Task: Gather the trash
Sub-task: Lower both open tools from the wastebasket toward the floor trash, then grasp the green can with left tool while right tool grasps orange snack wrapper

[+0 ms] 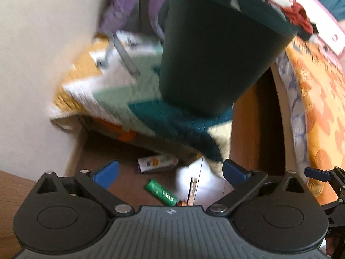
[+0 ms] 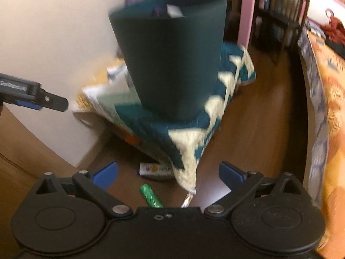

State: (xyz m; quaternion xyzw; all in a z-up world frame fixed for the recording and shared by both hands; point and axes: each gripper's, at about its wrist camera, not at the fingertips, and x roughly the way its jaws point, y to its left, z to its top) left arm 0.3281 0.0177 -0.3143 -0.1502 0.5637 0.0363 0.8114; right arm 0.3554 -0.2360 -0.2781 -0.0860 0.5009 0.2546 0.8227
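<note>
Both grippers, left gripper [image 1: 170,171] and right gripper [image 2: 168,172], have fingers spread and empty: straddle the green wrapper [image 1: 161,192] on the floor, then drop it in the dark bin [image 1: 213,49].

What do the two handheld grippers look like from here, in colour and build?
Both look alike: the left gripper and right gripper have black linkage arms on round black hubs with silver pivot pins, ending in blue finger pads. The left body is ribbed grey, the right plain black. No sleeve or hand shows.
</note>
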